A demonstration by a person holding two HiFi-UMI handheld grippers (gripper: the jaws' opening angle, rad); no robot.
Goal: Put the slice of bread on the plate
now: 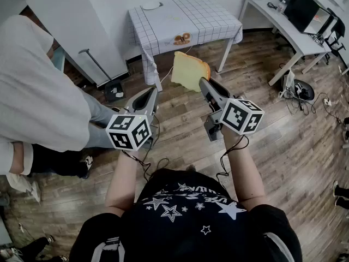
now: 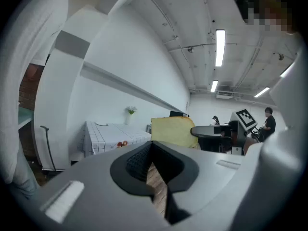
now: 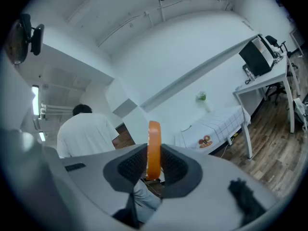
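One pale, orange-crusted slice of bread [image 1: 190,71] sits clenched in our right gripper [image 1: 203,84], upper centre of the head view; our left gripper [image 1: 150,95] hangs empty, jaws slightly parted; we see the round white plate [image 1: 151,5] on the checked tabletop [image 1: 202,15], top.

Right tongs [image 3: 154,167] clamped on a slice of bread [image 3: 154,138], upright and edge-on, orange crust toward the camera, pads pressing both faces. Behind at left, a person in a white shirt [image 3: 89,131], back turned. At right, a checked-cloth tabletop [image 3: 219,124]. Farther right, a white tabletop [image 3: 262,83] carrying a monitor [image 3: 257,57]. Below, wooden floor [image 3: 269,153].
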